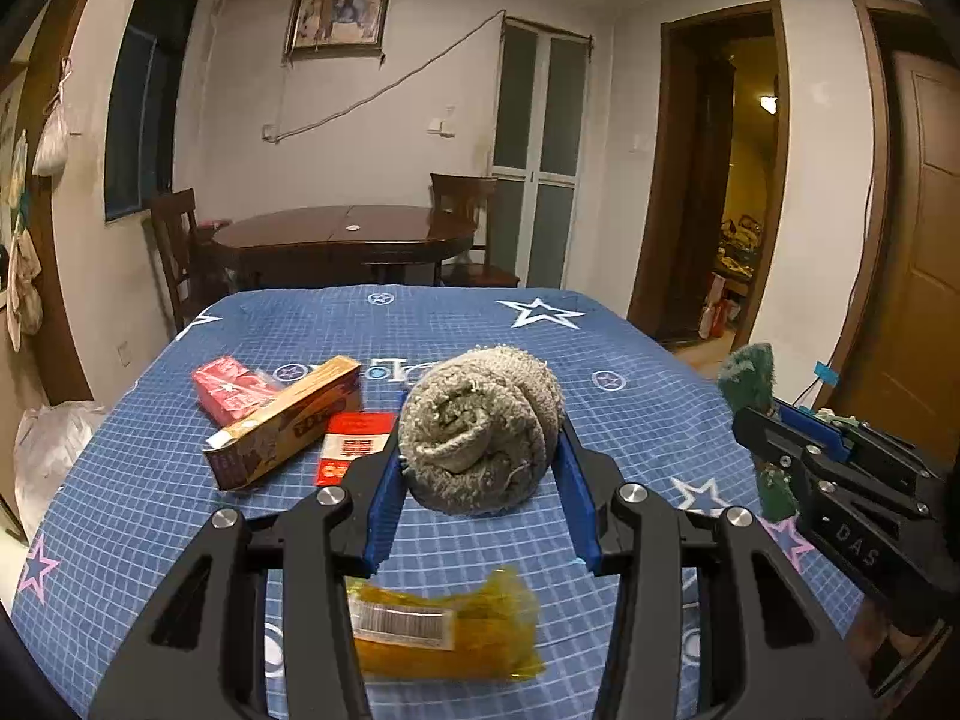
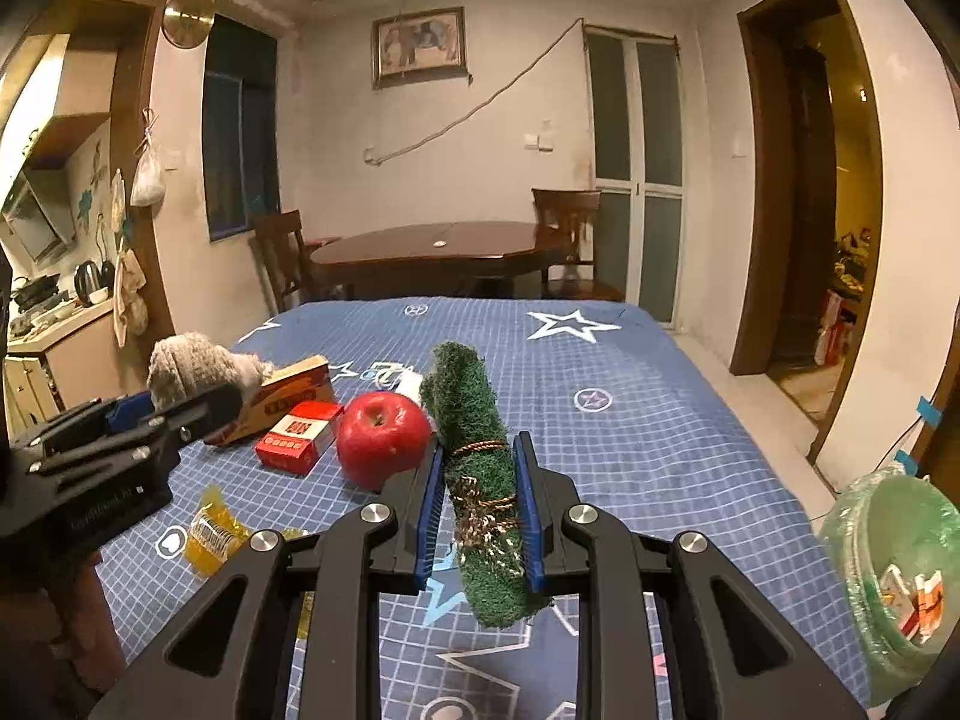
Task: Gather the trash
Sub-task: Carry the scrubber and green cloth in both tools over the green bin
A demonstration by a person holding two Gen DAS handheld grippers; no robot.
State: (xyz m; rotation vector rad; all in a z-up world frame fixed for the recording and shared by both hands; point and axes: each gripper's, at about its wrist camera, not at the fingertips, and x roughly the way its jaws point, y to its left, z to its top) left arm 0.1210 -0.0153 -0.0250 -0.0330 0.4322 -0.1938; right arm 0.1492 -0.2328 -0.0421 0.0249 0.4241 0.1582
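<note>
Right wrist view, centre of frame: my right gripper (image 2: pixel 480 498) is clamped on the rolled green scouring pad (image 2: pixel 480 480), lifted for the green-lined bin (image 2: pixel 888 576) at lower right, while my left gripper (image 1: pixel 480 480) squeezes the rolled grey fuzzy cloth (image 1: pixel 480 438).

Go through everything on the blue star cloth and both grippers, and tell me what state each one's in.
left gripper: shut on the grey rolled towel, lifted.
right gripper: shut on the green scrub pad.
apple: whole, resting on the cloth.
long carton: lying flat.
red box: closed.
yellow wrapper: crumpled, flat.
green-lined bin: open, wrappers inside.
</note>
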